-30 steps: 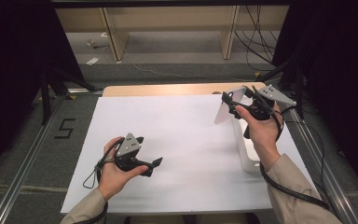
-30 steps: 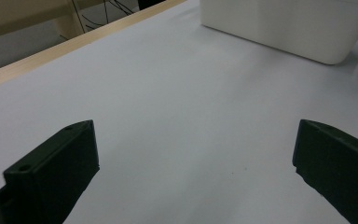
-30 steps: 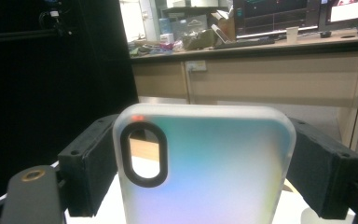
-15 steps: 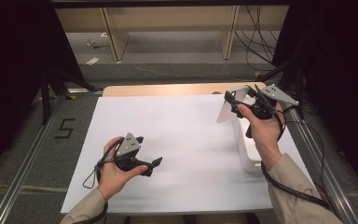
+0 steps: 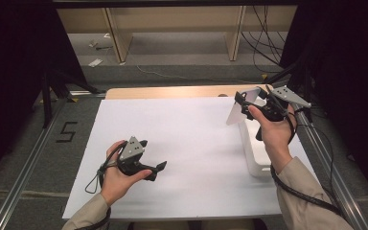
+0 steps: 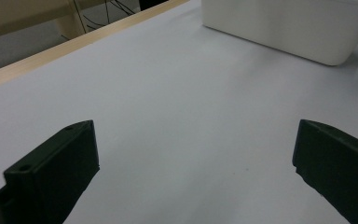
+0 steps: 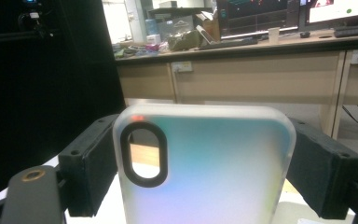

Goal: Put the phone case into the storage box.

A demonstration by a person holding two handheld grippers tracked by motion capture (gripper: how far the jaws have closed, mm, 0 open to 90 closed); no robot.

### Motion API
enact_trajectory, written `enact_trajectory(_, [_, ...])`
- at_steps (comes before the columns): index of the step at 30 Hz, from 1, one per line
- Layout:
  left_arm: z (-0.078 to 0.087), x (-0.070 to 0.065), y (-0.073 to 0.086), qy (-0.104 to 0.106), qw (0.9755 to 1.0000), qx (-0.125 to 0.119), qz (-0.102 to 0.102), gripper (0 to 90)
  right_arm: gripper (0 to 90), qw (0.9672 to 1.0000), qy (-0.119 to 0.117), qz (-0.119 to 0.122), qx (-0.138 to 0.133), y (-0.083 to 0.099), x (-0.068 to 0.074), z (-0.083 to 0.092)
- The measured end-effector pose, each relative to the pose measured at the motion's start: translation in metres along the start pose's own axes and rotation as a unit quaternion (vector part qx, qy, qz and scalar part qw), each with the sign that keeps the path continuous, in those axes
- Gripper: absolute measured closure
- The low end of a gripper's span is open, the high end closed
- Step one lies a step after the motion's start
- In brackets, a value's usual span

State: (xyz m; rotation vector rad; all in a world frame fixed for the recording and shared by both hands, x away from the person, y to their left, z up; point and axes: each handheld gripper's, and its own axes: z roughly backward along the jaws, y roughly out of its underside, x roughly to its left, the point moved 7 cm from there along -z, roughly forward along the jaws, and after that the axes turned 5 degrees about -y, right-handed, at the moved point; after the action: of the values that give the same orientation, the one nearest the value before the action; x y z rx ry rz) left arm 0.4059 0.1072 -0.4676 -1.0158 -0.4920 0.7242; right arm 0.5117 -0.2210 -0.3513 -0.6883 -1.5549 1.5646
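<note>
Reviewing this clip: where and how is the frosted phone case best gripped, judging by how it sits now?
Across its two long side edges, as the right gripper does now: its jaws flank the phone case left and right, below the camera cutout. The case is flat and thin, so the straight parallel edges probably give the pads the firmest seat. Come from the end opposite the cutout.
</note>
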Motion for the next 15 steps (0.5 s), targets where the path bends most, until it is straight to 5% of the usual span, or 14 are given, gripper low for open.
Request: enact_trajectory(15, [0.0005, 0.0011, -0.0002, -0.002, 1.0000, -0.001, 0.001, 0.0, 17.9, 0.9999, 0.014, 0.000, -0.002, -0.0018, -0.0093, 0.0028])
